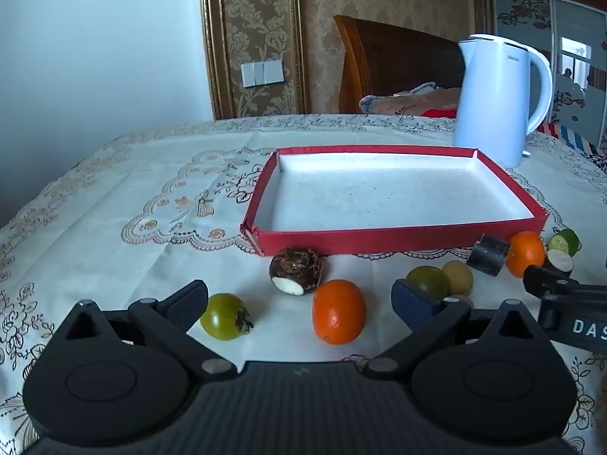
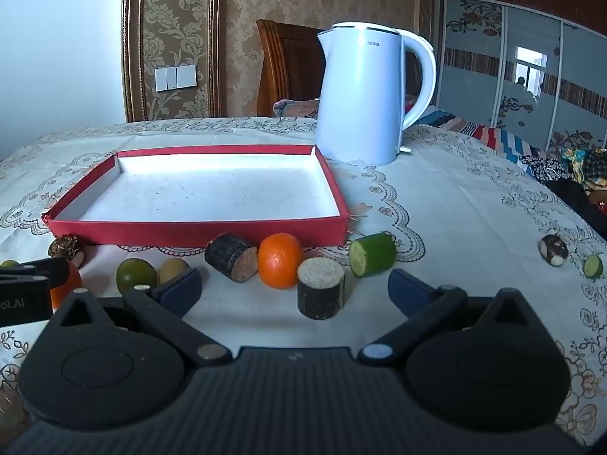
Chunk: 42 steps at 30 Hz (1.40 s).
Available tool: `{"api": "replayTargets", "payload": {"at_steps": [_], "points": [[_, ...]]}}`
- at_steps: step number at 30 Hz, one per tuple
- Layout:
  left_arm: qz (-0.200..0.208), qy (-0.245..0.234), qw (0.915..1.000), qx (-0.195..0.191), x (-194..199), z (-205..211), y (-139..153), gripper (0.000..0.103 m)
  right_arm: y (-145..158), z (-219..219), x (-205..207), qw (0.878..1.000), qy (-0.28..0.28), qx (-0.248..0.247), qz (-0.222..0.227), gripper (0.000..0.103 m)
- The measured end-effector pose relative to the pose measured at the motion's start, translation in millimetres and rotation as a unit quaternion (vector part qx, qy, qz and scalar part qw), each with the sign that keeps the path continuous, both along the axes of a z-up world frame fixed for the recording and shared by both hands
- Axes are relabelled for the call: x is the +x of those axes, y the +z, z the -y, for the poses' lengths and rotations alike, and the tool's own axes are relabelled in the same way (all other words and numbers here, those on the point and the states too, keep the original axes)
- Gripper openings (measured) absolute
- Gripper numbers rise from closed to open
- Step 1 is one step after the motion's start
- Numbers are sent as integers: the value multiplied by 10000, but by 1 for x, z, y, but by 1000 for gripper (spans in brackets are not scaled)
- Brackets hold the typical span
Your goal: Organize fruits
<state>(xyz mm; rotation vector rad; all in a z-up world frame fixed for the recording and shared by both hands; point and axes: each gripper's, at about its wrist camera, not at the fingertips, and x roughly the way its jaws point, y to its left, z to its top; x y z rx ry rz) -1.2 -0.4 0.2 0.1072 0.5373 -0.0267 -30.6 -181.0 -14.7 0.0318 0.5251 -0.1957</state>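
An empty red tray (image 1: 398, 237) (image 2: 197, 227) with a white floor lies on the tablecloth. In front of it in the left wrist view lie a green tomato (image 1: 224, 316), a taro (image 1: 296, 271), an orange (image 1: 338, 311), a second green tomato (image 1: 428, 282), a kiwi (image 1: 458, 277) and another orange (image 1: 526, 254). My left gripper (image 1: 299, 297) is open around the near orange, not touching. My right gripper (image 2: 296, 288) is open, with an upright dark sugarcane piece (image 2: 320, 288) between its fingers; an orange (image 2: 280, 260), a lying sugarcane piece (image 2: 229, 257) and a cucumber piece (image 2: 372, 254) lie beyond.
A white kettle (image 2: 364, 98) stands behind the tray's right corner. A taro piece (image 2: 554, 250) and a cucumber slice (image 2: 593, 266) lie far right near the table edge. A wooden chair (image 1: 394, 64) stands behind the table.
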Motion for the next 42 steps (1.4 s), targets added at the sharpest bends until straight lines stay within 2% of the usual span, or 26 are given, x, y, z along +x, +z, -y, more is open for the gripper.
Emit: {"api": "replayTargets", "payload": {"at_steps": [2, 4, 5, 21, 27, 31, 42], "points": [[29, 9, 10000, -10, -4, 2, 1, 103, -1, 0, 0, 10000, 9, 19, 14, 103], [-256, 2, 9994, -217, 2, -4, 1, 103, -1, 0, 0, 10000, 18, 20, 9, 103], [-274, 7, 9994, -225, 3, -4, 1, 103, -2, 0, 0, 10000, 27, 18, -5, 103], [-251, 13, 9996, -162, 4, -5, -5, 103, -6, 5, 1, 9999, 52, 127, -23, 103], [-297, -63, 9994, -170, 10, -4, -12, 103, -16, 11, 8, 9999, -52, 122, -17, 103], [-285, -70, 9995, -107, 14, -3, -17, 103, -21, 20, 10, 9991, -34, 423, -18, 103], [-28, 8, 10000, -24, 12, -5, -22, 103, -23, 23, 11, 9989, -142, 443, -26, 103]]}}
